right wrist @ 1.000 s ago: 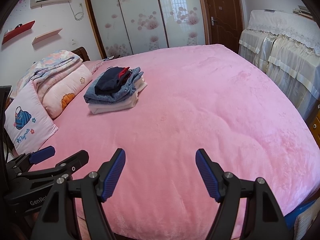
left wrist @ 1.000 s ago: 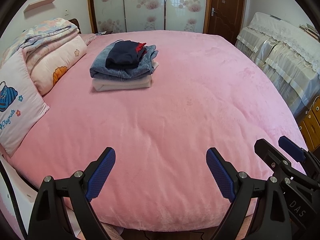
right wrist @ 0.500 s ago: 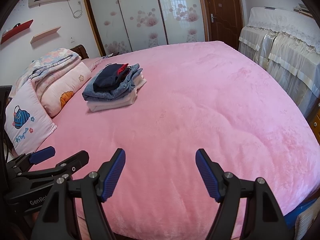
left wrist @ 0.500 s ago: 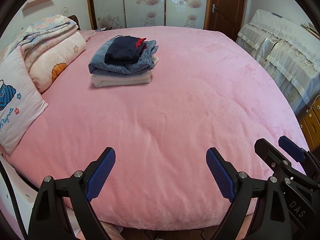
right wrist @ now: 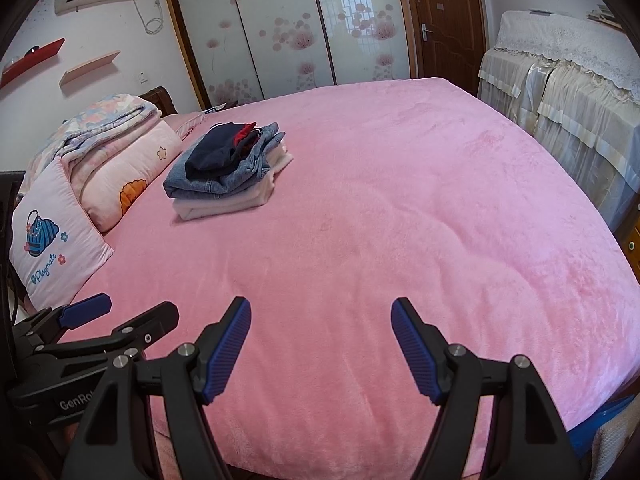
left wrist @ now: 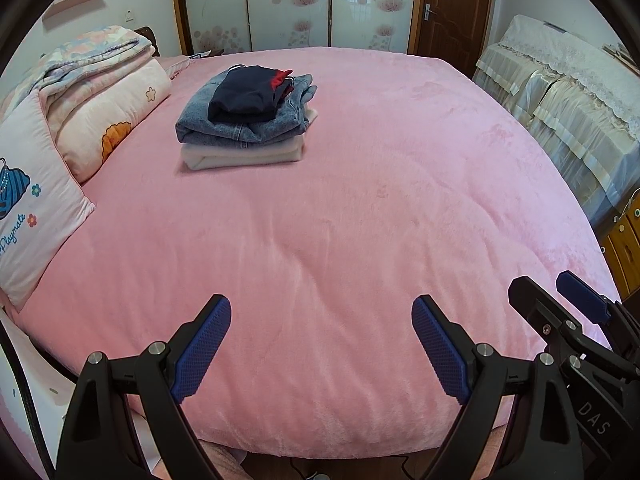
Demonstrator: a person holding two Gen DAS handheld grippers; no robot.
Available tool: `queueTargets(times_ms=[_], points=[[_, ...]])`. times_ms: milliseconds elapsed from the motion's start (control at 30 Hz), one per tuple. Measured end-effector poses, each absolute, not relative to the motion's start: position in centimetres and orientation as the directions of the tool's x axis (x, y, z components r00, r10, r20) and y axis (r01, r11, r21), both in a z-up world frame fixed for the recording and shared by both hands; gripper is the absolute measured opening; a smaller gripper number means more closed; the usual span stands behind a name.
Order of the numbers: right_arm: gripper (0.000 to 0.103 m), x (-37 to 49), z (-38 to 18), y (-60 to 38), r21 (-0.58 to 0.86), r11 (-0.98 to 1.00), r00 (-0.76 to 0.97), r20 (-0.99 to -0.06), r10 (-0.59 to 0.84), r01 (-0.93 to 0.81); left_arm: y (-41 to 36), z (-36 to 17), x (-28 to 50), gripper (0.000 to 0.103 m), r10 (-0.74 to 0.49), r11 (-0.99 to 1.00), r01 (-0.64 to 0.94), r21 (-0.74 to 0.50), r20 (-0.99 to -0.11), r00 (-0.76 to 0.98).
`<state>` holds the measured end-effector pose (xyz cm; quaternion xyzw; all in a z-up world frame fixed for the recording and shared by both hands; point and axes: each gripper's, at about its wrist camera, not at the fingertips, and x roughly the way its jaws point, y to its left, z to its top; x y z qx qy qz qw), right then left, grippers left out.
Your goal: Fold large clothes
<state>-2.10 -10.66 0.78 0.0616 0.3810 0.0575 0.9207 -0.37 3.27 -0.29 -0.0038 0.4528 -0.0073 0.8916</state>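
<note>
A stack of folded clothes (left wrist: pixel 246 120) lies on the pink bed (left wrist: pixel 340 220), far left of its middle: a cream garment at the bottom, blue jeans on it, a dark navy piece with red trim on top. It also shows in the right wrist view (right wrist: pixel 228 172). My left gripper (left wrist: pixel 320 320) is open and empty, over the bed's near edge. My right gripper (right wrist: pixel 320 320) is open and empty too, beside it on the right. Each gripper shows at the edge of the other's view.
Pillows (left wrist: pixel 36 208) and a folded quilt (left wrist: pixel 100 92) lie along the bed's left side. Lace-covered furniture (left wrist: pixel 560 92) stands on the right, with a wooden cabinet (left wrist: pixel 624 240) near it. Sliding wardrobe doors (right wrist: pixel 280 32) and a brown door (right wrist: pixel 440 20) are behind the bed.
Both views have tilted down slightly, so the bed and the clothes stack sit a little lower in frame. Both grippers stay open and empty.
</note>
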Motion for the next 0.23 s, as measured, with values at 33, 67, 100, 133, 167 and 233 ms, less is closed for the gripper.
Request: queueTargets(times_ms=[33, 67, 100, 133, 167, 233], points=[[0.073, -2.12, 0.73, -10.59, 0.157, 0.986, 0.702, -0.695, 0.153, -0.059, 3.27, -0.31, -0.36, 0.091, -0.017, 1.000, 0.010, -0.014, -0.808, 0.589], [0.073, -2.10, 0.67, -10.62, 0.158, 0.986, 0.702, -0.696, 0.153, -0.058, 3.29, -0.37, -0.36, 0.091, -0.017, 1.000, 0.010, -0.015, -0.809, 0.588], [0.073, -2.11, 0.51, -10.55, 0.159, 0.986, 0.700, -0.697, 0.154, -0.058, 3.24, -0.43, -0.41, 0.091, -0.016, 1.000, 0.009, -0.014, -0.809, 0.587], [0.073, -2.15, 0.43, -10.47, 0.159, 0.986, 0.699, -0.698, 0.154, -0.058, 3.24, -0.49, -0.41, 0.091, -0.016, 1.000, 0.009, -0.014, -0.810, 0.586], [0.073, -2.09, 0.32, -10.42, 0.159, 0.986, 0.698, -0.699, 0.154, -0.058, 3.23, -0.53, -0.43, 0.091, -0.016, 1.000, 0.009, -0.014, -0.811, 0.585], [0.073, -2.07, 0.24, -10.35, 0.159, 0.986, 0.697, -0.700, 0.153, -0.057, 3.25, -0.61, -0.44, 0.091, -0.016, 1.000, 0.008, -0.014, -0.813, 0.583]])
